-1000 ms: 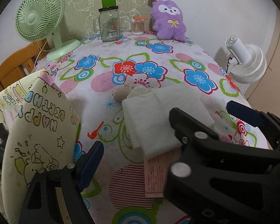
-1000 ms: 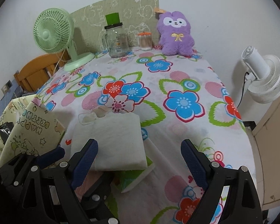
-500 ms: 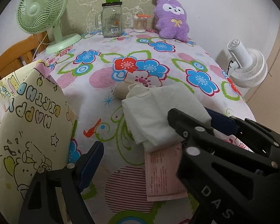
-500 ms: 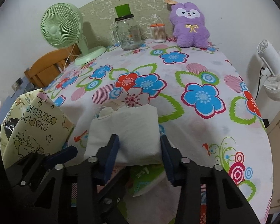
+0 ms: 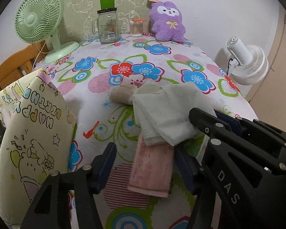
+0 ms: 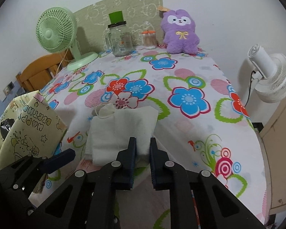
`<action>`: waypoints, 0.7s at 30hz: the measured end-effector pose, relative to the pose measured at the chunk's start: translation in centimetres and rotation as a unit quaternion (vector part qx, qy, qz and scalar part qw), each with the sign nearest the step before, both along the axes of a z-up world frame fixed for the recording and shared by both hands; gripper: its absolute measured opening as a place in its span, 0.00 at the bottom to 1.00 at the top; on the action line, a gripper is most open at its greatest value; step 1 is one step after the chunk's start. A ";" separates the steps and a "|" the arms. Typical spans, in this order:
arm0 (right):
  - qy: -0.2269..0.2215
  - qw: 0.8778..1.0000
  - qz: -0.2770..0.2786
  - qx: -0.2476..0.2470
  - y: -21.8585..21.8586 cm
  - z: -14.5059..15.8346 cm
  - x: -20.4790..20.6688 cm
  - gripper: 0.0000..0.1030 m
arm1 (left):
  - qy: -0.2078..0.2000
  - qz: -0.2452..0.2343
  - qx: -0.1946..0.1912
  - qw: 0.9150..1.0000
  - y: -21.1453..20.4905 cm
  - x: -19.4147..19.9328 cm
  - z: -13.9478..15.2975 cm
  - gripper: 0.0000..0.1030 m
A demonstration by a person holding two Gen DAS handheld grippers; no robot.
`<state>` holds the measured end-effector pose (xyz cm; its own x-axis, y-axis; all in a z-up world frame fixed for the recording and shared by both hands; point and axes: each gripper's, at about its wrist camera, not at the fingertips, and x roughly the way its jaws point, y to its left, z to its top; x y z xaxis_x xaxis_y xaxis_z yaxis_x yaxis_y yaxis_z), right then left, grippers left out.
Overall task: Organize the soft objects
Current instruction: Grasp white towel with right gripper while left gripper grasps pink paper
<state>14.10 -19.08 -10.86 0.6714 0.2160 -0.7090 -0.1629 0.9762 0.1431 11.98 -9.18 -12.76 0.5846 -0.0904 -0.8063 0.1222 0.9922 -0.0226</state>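
A folded white cloth (image 5: 165, 114) (image 6: 122, 127) lies in the middle of the floral table, over a pink towel (image 5: 152, 169). A beige roll (image 5: 122, 96) lies just behind it. My right gripper (image 6: 143, 148) is shut on the cloth's near right corner; it also shows in the left wrist view (image 5: 219, 122). My left gripper (image 5: 148, 164) is open and empty, its fingers on either side of the pink towel. A purple plush toy (image 5: 167, 24) (image 6: 181, 32) sits at the table's far edge.
A yellow "Happy Birthday" gift bag (image 5: 32, 133) (image 6: 28, 126) stands at the near left. A green fan (image 5: 40, 19), a glass jar (image 5: 106, 26) and a cotton swab jar (image 5: 137, 27) stand at the back. A white fan (image 6: 270, 76) stands off the table's right edge.
My right gripper closed from wide open onto the white cloth's corner. My left gripper moved forward, and its fingers came closer together, to either side of the pink towel.
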 end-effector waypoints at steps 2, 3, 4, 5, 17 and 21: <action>0.000 1.000 -0.005 -0.001 -0.1 0.1 -0.3 0.15 | 0.001 -0.010 -0.004 1.000 -0.2 -0.2 0.0 0.47; -0.001 1.000 -0.009 -0.001 -0.2 0.1 -0.5 0.15 | 0.002 -0.013 -0.005 1.000 -0.3 -0.3 0.0 0.43; 0.000 1.000 -0.011 0.000 -0.4 0.1 -0.7 0.15 | 0.001 -0.016 -0.004 1.000 -0.5 -0.4 0.0 0.42; 0.000 1.000 -0.013 -0.001 -0.4 0.1 -0.8 0.15 | 0.000 -0.017 -0.002 1.000 -0.5 -0.5 0.0 0.41; -0.012 0.999 -0.033 -0.003 -0.9 1.0 -3.0 0.15 | -0.008 -0.025 0.000 1.000 -0.7 -2.0 0.8 0.39; -0.021 0.999 -0.039 0.001 -1.1 1.7 -3.7 0.15 | -0.018 -0.023 -0.002 1.000 -0.5 -2.7 1.5 0.39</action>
<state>10.37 -20.17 -9.17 0.7158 0.1628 -0.6791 -0.0921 0.9860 0.1392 9.29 -9.65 -11.24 0.6083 -0.1202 -0.7845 0.1677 0.9856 -0.0209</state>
